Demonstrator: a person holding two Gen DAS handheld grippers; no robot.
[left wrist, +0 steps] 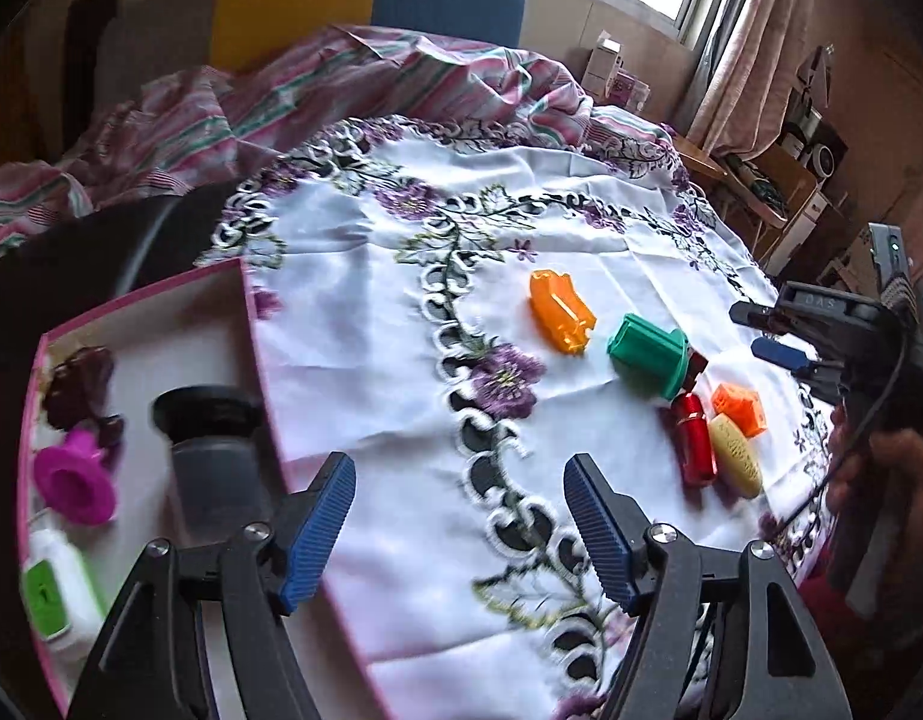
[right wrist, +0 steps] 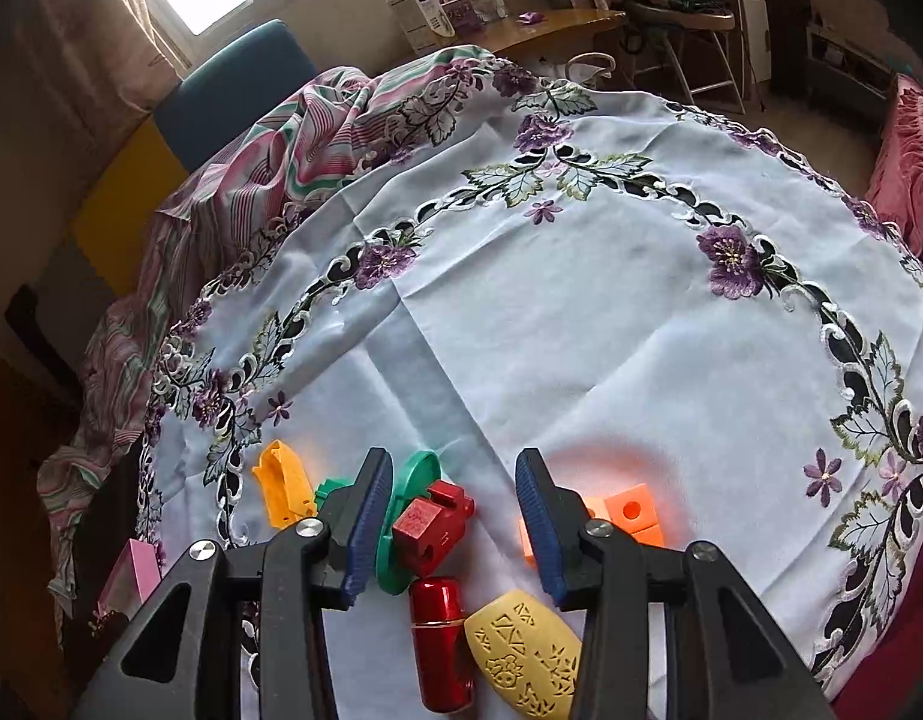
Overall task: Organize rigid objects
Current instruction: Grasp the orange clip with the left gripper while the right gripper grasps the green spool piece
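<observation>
Left wrist view: pink box [left wrist: 248, 324] holding sorted pieces, unseen by right wrist.
Red cylinder [right wrist: 440, 642] lies lengthwise toward the camera; left gripper [left wrist: 458, 531] and right gripper [right wrist: 455, 525] both released, empty.

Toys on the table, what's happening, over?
Both grippers, left and right, open, empty. Six toys still on cloth; red block nearest. Box part-filled.
</observation>
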